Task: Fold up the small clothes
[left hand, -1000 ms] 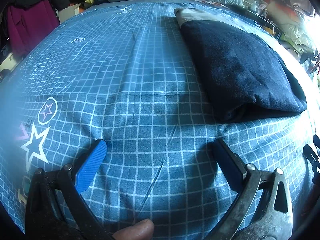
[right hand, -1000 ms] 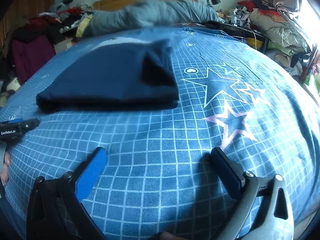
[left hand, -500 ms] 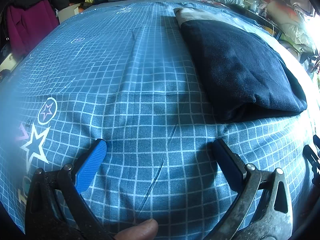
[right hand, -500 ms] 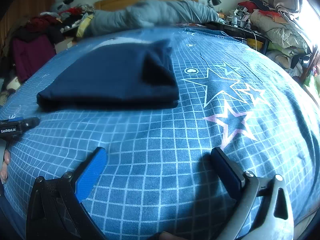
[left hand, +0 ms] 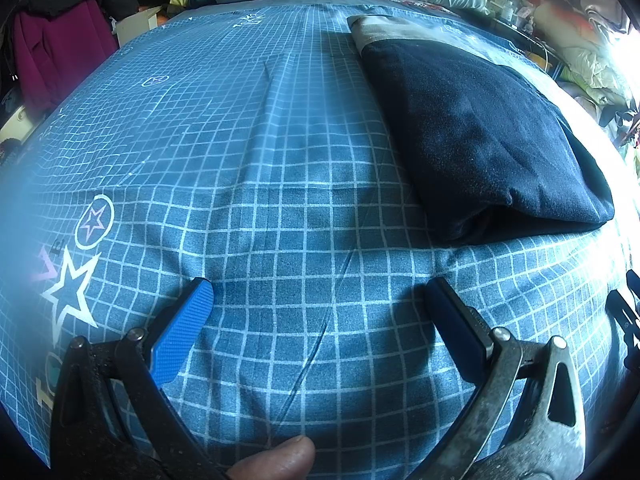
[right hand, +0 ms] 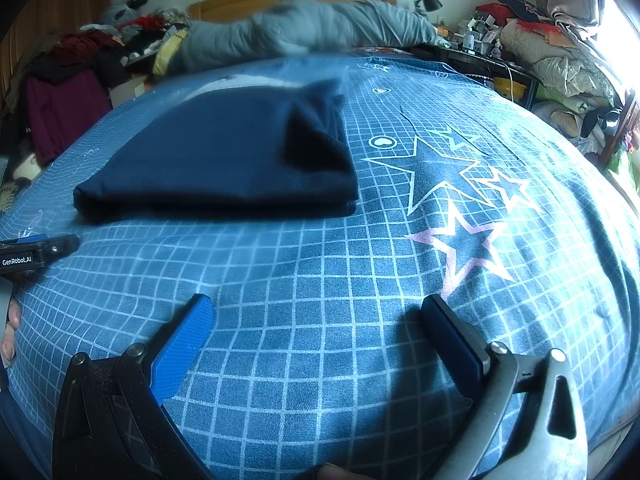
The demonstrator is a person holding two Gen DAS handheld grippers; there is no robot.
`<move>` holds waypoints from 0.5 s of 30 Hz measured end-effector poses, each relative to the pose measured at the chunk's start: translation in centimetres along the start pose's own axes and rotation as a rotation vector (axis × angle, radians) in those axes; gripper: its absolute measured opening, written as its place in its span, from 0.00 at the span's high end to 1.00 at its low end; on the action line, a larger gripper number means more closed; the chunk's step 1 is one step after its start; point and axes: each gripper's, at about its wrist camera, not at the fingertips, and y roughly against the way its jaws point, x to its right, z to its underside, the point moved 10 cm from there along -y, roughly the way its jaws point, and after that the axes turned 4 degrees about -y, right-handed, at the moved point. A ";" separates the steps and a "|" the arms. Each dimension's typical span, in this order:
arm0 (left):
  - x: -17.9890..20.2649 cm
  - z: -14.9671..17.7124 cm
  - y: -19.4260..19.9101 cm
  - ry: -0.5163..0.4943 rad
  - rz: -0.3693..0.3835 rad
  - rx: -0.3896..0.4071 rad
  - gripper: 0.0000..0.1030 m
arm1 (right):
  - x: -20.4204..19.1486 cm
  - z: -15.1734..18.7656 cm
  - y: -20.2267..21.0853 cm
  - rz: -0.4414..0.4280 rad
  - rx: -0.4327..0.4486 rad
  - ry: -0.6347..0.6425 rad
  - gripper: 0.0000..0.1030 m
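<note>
Garment: we've got the folded navy-blue fabric garment (right hand: pixel 224 164) lying flat on the blue grid-printed bedsheet with white stars (right hand: pixel 320 320), a pale layer peeking out at its far end in the left view.
Left gripper (left hand: pixel 316 304): its blue-padded jaws stand wide apart over bare sheet, nothing between them; the garment sits just ahead and to its right.
Right gripper (right hand: pixel 316 316): also spread wide and empty, with the garment ahead and to its left, apart from the fingers.
Stage: to our eye the fold looks close to done, a neat rectangle apart from one raised corner flap at the far right.
Doing it well: if we tidy further, we'd pinch only the top layer at that flap, lay it flat and smooth outward, so the stacked layers underneath don't slide.
Edges: the near folded edge is thick and rounded; a low approach along the sheet would get under it.
Room: there's open sheet on both sides and in front; clutter, the grey rumpled duvet (right hand: pixel 304 32) and piled clothes stay well apart at the bed's margins.
</note>
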 end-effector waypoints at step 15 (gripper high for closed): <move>0.0 0.0 -0.1 -0.003 -0.004 0.001 0.00 | 0.0 0.0 0.0 0.000 0.001 -0.001 0.00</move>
